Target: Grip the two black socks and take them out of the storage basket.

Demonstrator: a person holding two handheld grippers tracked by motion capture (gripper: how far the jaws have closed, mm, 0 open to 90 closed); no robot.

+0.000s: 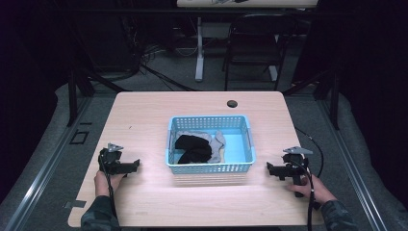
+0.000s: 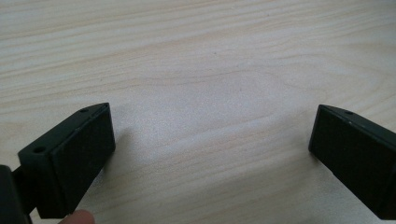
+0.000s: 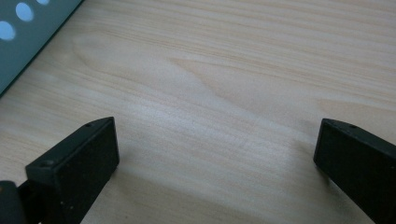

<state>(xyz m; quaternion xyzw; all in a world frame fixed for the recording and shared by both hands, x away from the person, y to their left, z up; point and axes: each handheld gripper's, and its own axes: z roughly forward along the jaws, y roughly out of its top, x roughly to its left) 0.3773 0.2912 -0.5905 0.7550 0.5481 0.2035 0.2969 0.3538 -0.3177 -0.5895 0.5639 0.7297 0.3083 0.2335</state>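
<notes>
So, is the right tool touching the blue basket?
Apart. In the high view, bare table shows between the right tool and the blue basket. The right gripper view shows its open jaws over wood, with the basket wall off at the corner.

Pale matt wood-grain table, blue perforated plastic basket, black & grey cloth inside

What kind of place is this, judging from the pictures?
Probably a lab or workshop set up for recording. A lone wooden table stands on grey floor in a dark room, cables trail behind it, and a folding chair sits by another desk.
</notes>
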